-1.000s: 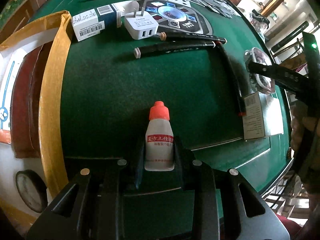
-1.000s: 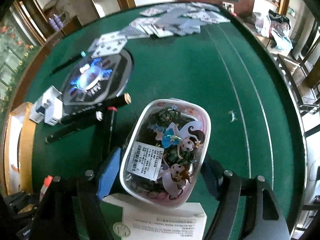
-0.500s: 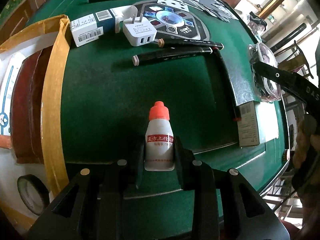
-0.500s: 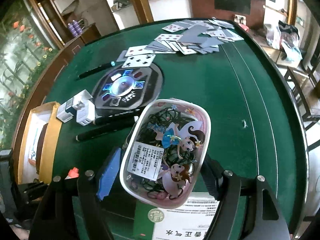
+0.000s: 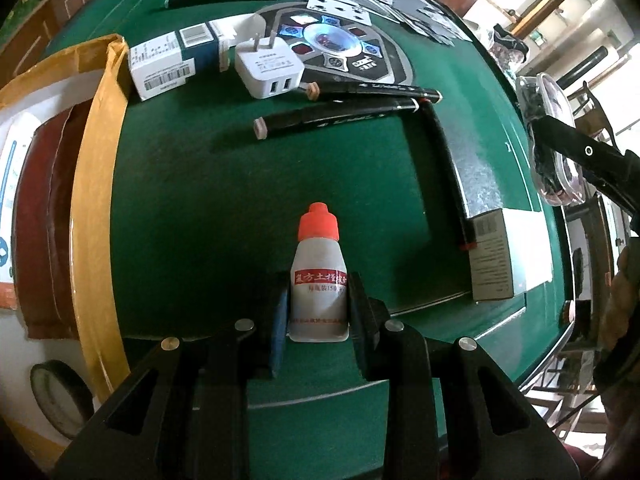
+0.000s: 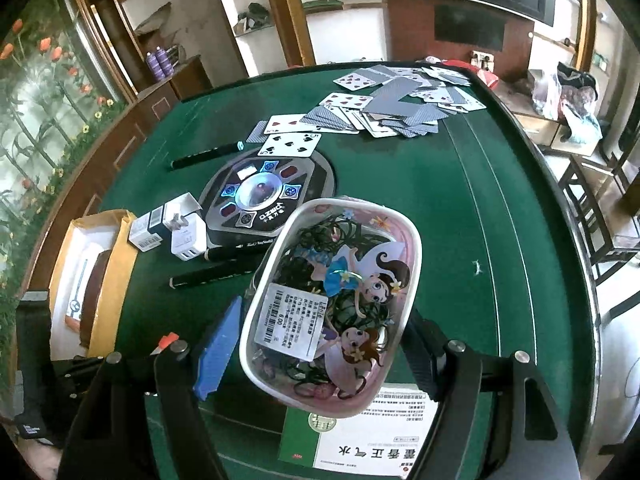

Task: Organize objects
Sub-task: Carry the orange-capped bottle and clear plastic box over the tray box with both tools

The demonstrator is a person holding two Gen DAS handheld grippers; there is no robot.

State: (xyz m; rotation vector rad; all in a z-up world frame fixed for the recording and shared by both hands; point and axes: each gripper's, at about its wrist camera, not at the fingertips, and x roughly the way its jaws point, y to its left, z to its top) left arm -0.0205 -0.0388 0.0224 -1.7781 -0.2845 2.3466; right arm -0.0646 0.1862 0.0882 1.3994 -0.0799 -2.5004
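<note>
My left gripper (image 5: 318,308) is shut on a small white bottle with an orange cap (image 5: 319,276), held upright above the green table (image 5: 192,200). My right gripper (image 6: 320,340) is shut on a clear pink-rimmed box of hair ties with a cartoon lid (image 6: 332,304), lifted above the table; it also shows at the right of the left wrist view (image 5: 554,148). An open cardboard box (image 5: 96,184) sits at the table's left edge, also in the right wrist view (image 6: 112,272).
On the table lie a white USB charger (image 5: 270,70), a white-and-blue carton (image 5: 168,64), black marker pens (image 5: 340,118), a medicine box (image 5: 508,252), a black dial panel (image 6: 264,196) and scattered playing cards (image 6: 384,108). Chairs (image 6: 592,216) stand at the right.
My right gripper has lifted the hair-tie box higher off the table and pulled back. My left gripper has drawn back slightly with the bottle still in it.
</note>
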